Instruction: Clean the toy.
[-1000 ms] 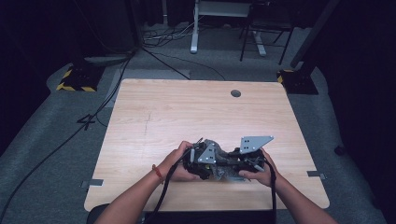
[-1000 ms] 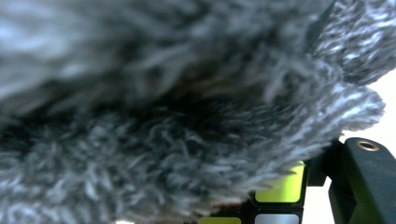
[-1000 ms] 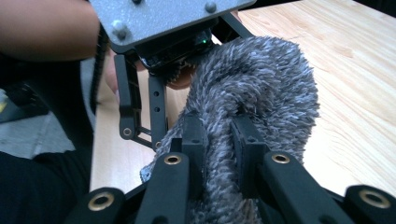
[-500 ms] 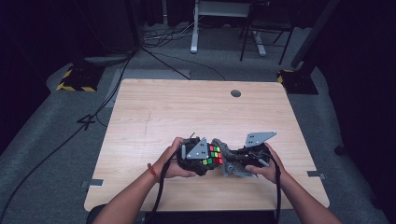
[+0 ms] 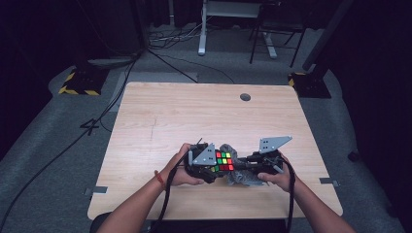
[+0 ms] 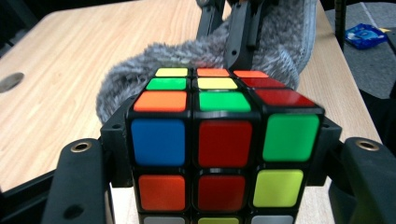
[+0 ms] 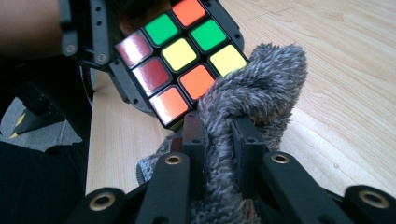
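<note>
A light wooden rectangular table [image 5: 160,121] with a round grey grommet hole [image 5: 245,97] at its far edge stands on grey carpet [image 5: 53,145]; a yellow-and-black striped block [image 5: 77,83] lies far left.

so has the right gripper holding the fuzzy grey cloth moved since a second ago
Yes. The right gripper, shut on the fuzzy grey cloth, shifted slightly rightward, nearer the wooden table's right edge.

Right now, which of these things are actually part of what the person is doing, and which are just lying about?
In use:
- puzzle cube, clamped in the left gripper
- grey fluffy cloth, pinched in the right gripper, pressed against the cube

Lying about:
- blue packet on the floor
- desk frame behind the table
- floor cables
</note>
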Demonstrator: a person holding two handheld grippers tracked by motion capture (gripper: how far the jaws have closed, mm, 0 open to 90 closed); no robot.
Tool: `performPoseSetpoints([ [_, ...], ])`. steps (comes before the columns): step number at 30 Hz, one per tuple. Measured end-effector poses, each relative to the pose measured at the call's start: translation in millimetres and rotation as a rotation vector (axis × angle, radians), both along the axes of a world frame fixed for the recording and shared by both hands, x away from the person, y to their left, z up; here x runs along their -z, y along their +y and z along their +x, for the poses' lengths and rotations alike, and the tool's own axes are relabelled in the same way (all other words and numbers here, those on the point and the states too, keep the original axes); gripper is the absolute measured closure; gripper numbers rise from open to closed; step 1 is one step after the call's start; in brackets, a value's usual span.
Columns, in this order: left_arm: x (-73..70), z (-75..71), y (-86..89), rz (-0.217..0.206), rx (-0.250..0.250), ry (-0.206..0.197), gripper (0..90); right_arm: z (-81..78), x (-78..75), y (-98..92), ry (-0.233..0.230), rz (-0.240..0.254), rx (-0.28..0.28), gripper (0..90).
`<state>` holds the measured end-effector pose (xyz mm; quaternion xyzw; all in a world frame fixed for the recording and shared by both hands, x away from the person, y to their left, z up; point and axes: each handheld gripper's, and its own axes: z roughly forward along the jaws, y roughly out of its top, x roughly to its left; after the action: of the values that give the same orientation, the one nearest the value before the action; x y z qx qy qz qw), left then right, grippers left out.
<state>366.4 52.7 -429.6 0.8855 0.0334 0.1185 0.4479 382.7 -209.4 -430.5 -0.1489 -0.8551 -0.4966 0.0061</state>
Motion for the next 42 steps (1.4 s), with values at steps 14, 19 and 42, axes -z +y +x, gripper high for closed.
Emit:
performPoseSetpoints([
  [14,2.1,1.1,-2.3,0.032,0.006,0.017,33.1,-16.0,-15.9,5.7,-0.109,-0.014,-0.008,78.7],
  [19,-4.1,-0.9,0.8,0.003,0.001,-0.003,33.4,-16.2,-14.5,7.4,-0.113,-0.026,0.011,78.8],
  [42,-10.3,-11.1,-2.5,0.014,0.063,0.007,33.4,-15.1,-14.1,2.3,-0.157,0.016,0.046,78.9],
])
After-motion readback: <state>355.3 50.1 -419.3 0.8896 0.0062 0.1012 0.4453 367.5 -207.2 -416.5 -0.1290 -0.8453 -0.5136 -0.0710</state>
